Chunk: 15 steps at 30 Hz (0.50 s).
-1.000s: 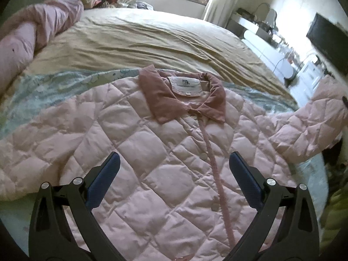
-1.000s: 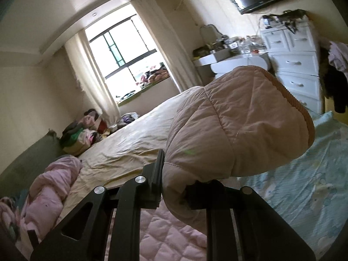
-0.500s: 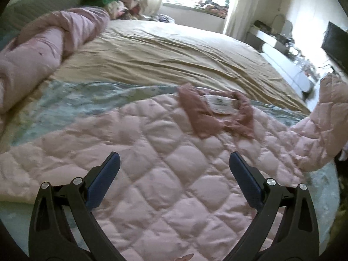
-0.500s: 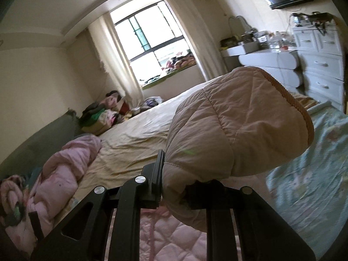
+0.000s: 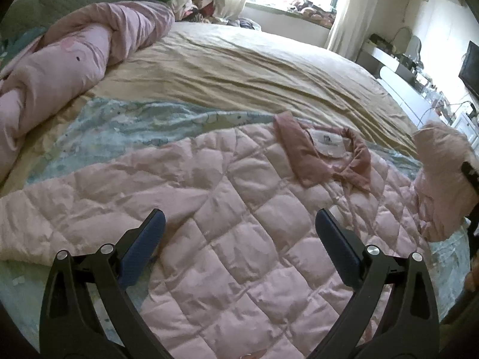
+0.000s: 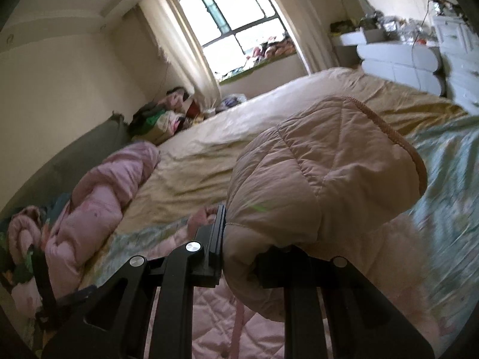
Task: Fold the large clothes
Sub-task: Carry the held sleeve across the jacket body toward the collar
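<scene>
A pink quilted jacket [image 5: 227, 209] lies front up and spread on the bed, its dark pink collar [image 5: 326, 155] toward the far side. My left gripper [image 5: 239, 239] is open and empty, hovering over the jacket's left chest. The jacket's left sleeve [image 5: 60, 209] lies flat, stretched out to the left. My right gripper [image 6: 242, 239] is shut on the jacket's right sleeve [image 6: 323, 173] near its cuff and holds it lifted above the bed. That raised sleeve also shows in the left wrist view [image 5: 443, 179] at the right edge.
A rolled pink duvet [image 5: 60, 68] lies along the left side of the bed. A tan sheet [image 5: 239, 65] covers the far half, a light blue patterned cover [image 5: 119, 125] the near half. White drawers [image 6: 401, 62] stand right of the bed. A clothes pile [image 6: 167, 116] sits under the window.
My left gripper has swung left, so the collar now sits right of centre. My right gripper has carried the lifted sleeve leftward over the jacket, still shut on it.
</scene>
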{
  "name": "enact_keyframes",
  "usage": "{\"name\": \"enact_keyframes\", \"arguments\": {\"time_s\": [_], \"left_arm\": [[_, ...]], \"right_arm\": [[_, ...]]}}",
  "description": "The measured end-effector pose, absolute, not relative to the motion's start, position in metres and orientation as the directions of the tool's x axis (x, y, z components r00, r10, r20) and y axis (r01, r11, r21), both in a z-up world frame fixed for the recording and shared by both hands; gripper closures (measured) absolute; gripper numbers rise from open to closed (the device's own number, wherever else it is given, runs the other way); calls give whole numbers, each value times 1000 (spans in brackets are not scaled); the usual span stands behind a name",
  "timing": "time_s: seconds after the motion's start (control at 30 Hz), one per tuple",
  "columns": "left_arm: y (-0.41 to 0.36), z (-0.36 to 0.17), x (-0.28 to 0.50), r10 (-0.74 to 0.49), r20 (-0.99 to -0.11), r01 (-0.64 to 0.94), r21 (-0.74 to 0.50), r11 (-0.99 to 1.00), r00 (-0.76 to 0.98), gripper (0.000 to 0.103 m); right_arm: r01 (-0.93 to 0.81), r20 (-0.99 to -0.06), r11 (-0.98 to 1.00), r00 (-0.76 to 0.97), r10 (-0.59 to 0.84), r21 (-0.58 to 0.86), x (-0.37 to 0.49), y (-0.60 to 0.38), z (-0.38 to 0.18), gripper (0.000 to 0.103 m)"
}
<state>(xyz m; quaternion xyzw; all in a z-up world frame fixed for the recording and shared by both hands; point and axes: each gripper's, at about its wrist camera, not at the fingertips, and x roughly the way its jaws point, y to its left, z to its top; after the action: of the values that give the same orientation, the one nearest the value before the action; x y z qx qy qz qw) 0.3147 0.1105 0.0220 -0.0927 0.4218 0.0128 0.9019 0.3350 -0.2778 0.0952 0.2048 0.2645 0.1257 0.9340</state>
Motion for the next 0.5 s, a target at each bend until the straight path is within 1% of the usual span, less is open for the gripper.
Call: {"name": "enact_keyframes", "arguments": {"time_s": [0.3,0.4,0.43,0.47,0.5], "left_arm": [[107,-5,314,-39,-803,-121,-138,983,595,9],[108,-8,314,-57,-807,-124,-160,979,588,9],[108,-9,314,-69,-808,-121,-171,978,585,9],[108,-11,315,-80,-811,-118,-181,976,580,9],[107,-12,315,-86,-812,-116,-186,976,577,9]], "right_arm": [[-124,-554,868,724,411,481,345,-240,29,87],[-117,-585,862,688,429,493,346,-232,10,84],[-113,-593,858,677,436,501,346,-231,5,81],[-106,-599,851,666,445,514,344,-231,1,70],[-101,-600,844,659,453,526,344,-232,-1,63]]}}
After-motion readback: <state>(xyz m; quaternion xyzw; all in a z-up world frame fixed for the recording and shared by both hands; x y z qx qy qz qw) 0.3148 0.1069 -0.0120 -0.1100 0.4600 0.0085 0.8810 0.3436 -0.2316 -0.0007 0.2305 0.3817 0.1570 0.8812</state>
